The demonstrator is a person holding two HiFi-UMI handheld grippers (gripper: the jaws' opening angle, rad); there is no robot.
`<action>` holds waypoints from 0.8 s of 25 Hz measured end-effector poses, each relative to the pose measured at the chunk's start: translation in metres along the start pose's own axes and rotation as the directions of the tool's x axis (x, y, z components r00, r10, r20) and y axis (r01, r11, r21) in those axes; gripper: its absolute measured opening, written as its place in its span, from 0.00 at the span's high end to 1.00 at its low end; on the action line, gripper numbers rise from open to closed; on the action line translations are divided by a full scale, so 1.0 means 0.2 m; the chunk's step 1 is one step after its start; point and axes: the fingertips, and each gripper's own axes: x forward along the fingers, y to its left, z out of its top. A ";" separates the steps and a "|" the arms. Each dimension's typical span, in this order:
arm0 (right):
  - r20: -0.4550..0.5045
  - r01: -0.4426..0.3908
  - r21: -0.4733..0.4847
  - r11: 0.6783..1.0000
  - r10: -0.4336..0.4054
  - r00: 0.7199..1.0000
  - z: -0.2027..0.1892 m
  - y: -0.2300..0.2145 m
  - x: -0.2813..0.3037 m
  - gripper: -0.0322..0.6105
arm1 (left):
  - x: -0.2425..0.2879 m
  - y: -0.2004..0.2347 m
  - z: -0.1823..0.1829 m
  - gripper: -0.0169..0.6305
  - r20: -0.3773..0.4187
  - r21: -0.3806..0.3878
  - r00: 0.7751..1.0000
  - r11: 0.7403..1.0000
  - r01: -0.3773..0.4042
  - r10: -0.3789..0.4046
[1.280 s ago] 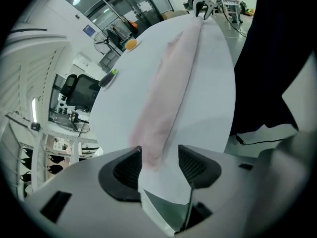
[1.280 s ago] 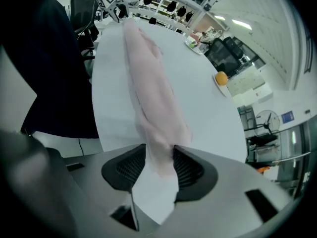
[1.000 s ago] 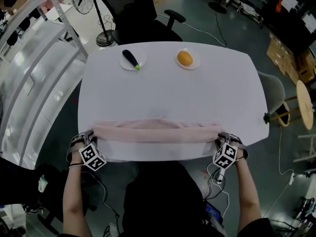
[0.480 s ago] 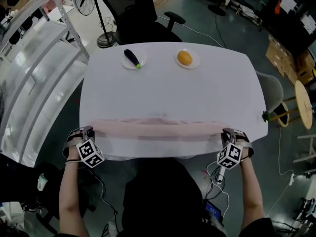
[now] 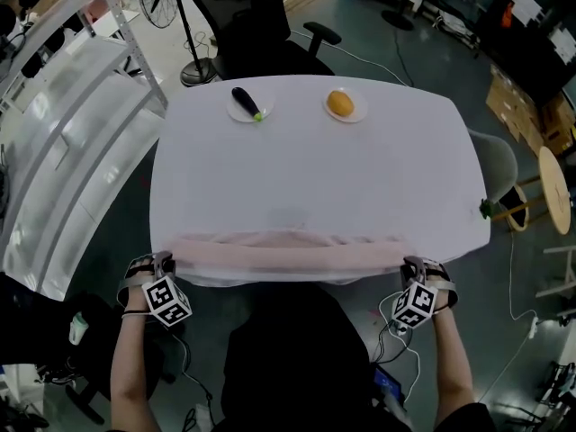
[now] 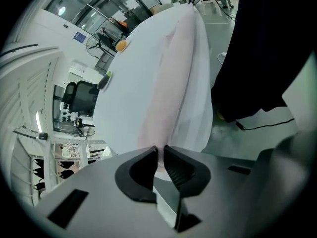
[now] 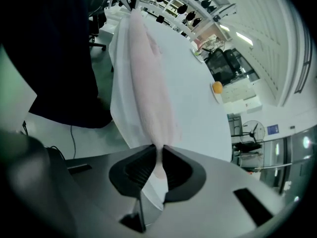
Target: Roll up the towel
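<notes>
The towel (image 5: 288, 252) ends vanish inside the left tongs (image 6: 160, 151) and right tongs (image 7: 159, 155); the forearms (image 5: 129, 367) behind them are cut off.

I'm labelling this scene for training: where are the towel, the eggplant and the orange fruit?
towel (image 5: 288, 252): head view, middle of the pink strip at the table's near edge.
eggplant (image 5: 244, 101): head view, on its dark body.
orange fruit (image 5: 340, 103): head view, its centre.

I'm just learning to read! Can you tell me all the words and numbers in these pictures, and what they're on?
No words or numbers can be read here.
Blue sign on the far wall: too small and blurred to read.
Left marker cube and right marker cube: only black-and-white square patterns, no letters.
</notes>
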 end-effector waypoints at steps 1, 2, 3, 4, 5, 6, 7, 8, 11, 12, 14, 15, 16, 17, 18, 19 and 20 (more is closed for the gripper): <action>-0.007 -0.014 -0.002 1.000 0.014 1.000 -0.01 0.03 0.01 0.87 | 0.01 -0.02 -0.01 0.89 -0.004 -0.001 1.000 1.000 0.011 -0.011; -0.013 -0.027 -0.005 1.000 0.027 1.000 -0.01 0.05 0.02 0.87 | 0.02 -0.04 -0.01 0.89 -0.008 0.001 1.000 1.000 0.021 -0.021; -0.017 -0.038 -0.008 0.999 0.038 0.999 -0.02 0.06 0.03 0.87 | 0.02 -0.05 -0.02 0.89 -0.014 0.006 1.000 1.000 0.028 -0.028; -0.019 -0.048 -0.010 0.999 0.048 0.999 -0.01 0.06 0.04 0.87 | 0.03 -0.05 -0.02 0.89 -0.018 0.013 0.999 0.999 0.031 -0.031; -0.019 -0.060 -0.008 0.998 0.060 0.998 -0.01 0.06 0.04 0.87 | 0.03 -0.04 -0.02 0.89 -0.021 0.017 0.999 0.999 0.032 -0.032; -0.017 -0.078 -0.001 0.997 0.078 0.997 -0.01 0.05 0.04 0.87 | 0.03 -0.03 -0.01 0.89 -0.022 0.015 0.999 0.999 0.034 -0.034; -0.015 -0.102 0.010 0.995 0.102 0.995 -0.01 0.04 0.04 0.87 | 0.03 -0.01 -0.01 0.89 -0.024 0.006 0.999 0.999 0.039 -0.039; -0.010 -0.128 0.025 0.991 0.129 0.992 -0.01 0.03 0.04 0.87 | 0.03 0.01 0.00 0.89 -0.026 -0.008 0.999 0.999 0.047 -0.047; 0.007 -0.190 0.069 0.979 0.190 0.982 0.00 -0.03 0.06 0.86 | 0.04 0.07 0.02 0.89 -0.028 -0.046 0.997 0.997 0.068 -0.069; 0.010 -0.206 0.078 0.975 0.206 0.978 0.00 -0.05 0.07 0.86 | 0.05 0.09 0.03 0.89 -0.030 -0.052 0.997 0.996 0.072 -0.074; 0.010 -0.243 0.083 0.966 0.243 0.970 0.01 -0.08 0.08 0.86 | 0.08 0.12 0.03 0.89 -0.035 -0.060 0.996 0.995 0.080 -0.082; 0.010 -0.260 0.083 0.962 0.260 0.965 0.01 -0.09 0.10 0.86 | 0.09 0.14 0.04 0.89 -0.037 -0.063 0.995 0.994 0.087 -0.090; 0.010 -0.274 0.084 0.958 0.274 0.962 0.02 -0.10 0.11 0.85 | 0.10 0.15 0.04 0.89 -0.039 -0.067 0.994 0.993 0.096 -0.099; 0.010 -0.283 0.085 0.955 0.284 0.959 0.03 -0.12 0.13 0.85 | 0.11 0.16 0.05 0.89 -0.043 -0.070 0.993 0.992 0.105 -0.108; 0.009 -0.292 0.088 0.952 0.292 0.956 0.03 -0.14 0.14 0.85 | 0.13 0.18 0.05 0.89 -0.048 -0.072 0.992 0.991 0.111 -0.114; 0.008 -0.301 0.092 0.949 0.302 0.953 0.04 -0.16 0.16 0.85 | 0.14 0.20 0.06 0.89 -0.050 -0.074 0.992 0.991 0.114 -0.117; 0.009 -0.311 0.097 0.945 0.312 0.950 0.04 -0.17 0.17 0.85 | 0.15 0.22 0.07 0.89 -0.052 -0.078 0.991 0.990 0.116 -0.120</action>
